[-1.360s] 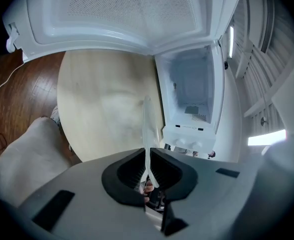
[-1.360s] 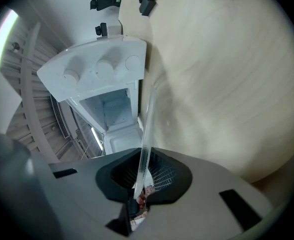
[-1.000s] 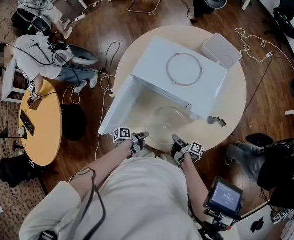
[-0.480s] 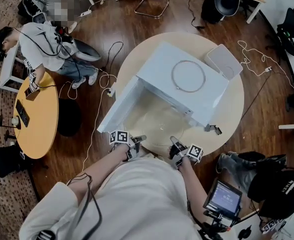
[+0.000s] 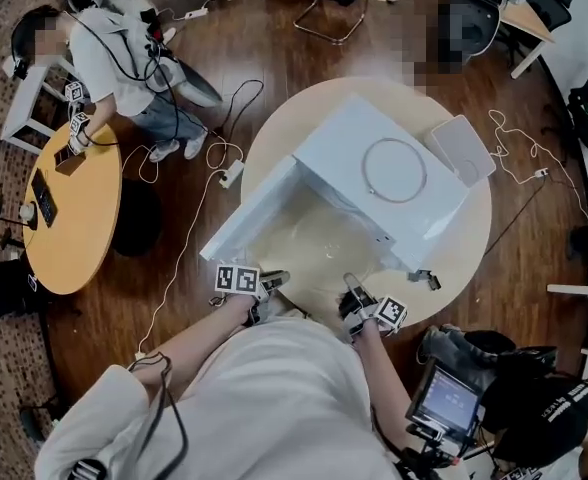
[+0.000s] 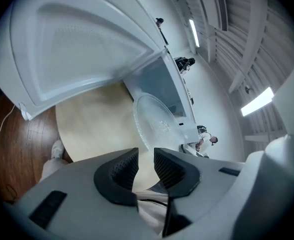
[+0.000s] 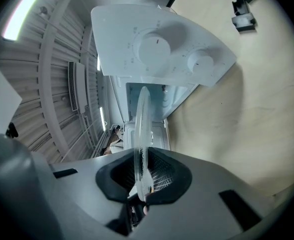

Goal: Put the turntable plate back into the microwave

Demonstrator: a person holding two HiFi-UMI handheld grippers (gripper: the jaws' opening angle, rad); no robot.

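R gripper (image 7: 141, 160) clenched on rim of thin, clear, round glass turntable plate (image 7: 141, 116), seen edge-on between ribbed black pads. L gripper (image 6: 146, 156) jaws have just been opening: slightly apart, pads off plate, rim just beyond. Plate held before open cavity of boxy white microwave (image 5: 379, 163) on round pale-wood table (image 5: 471, 218).

No readable text, no legible labels
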